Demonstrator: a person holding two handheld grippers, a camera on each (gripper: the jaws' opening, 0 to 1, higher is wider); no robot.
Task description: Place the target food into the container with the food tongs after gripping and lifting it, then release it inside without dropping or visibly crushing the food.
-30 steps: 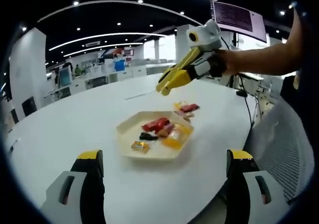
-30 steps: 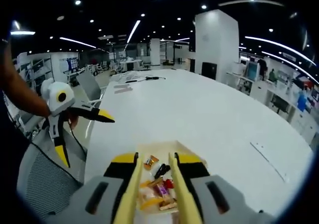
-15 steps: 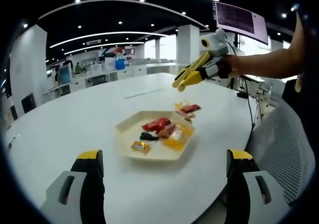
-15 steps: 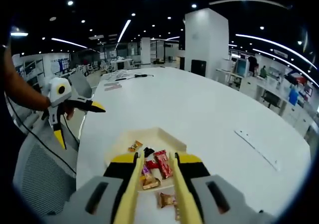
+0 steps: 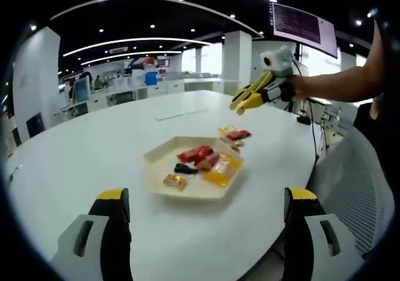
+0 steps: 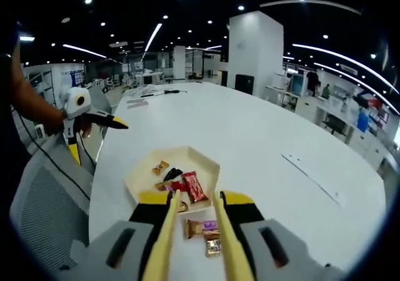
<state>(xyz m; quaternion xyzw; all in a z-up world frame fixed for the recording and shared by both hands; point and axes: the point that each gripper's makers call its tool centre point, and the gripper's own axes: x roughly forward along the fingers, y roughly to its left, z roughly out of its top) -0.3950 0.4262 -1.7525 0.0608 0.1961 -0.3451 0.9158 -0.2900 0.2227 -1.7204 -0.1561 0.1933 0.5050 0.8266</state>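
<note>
Two wrapped snacks [image 6: 205,235] are lying on the white counter [image 6: 275,143], just outside the cream tray [image 6: 134,180]. In the right gripper view they are sitting right between the long yellow tongs of the right tool [image 6: 194,231]. The tongs are standing a little apart, in a narrow gap, and they are holding nothing. The snacks are lying just in front of this tool, and the tray is sitting just past them, a bit to the left in this view. So the right tool is the nearer one by far, and I think it is getting ready to pinch one snack.

In the tray, a red wrapped bar [image 6: 194,186], a small black piece [image 6: 173,174] and an orange wrapped candy [image 6: 160,167] are already resting. The red bar's long side is running almost the same way as the tongs.

In the left gripper view the same tray [image 5: 164,186] is showing, with the loose snacks [image 5: 232,136] on its far side. The left tool [image 5: 206,213] is hanging back from the tray with its jaws wide apart and nothing in them. The right tool [image 5: 247,100] is hovering in the air beyond the loose snacks.

The next move should be a soft pinch on one snack, then a short lift over the tray's wall.
</note>
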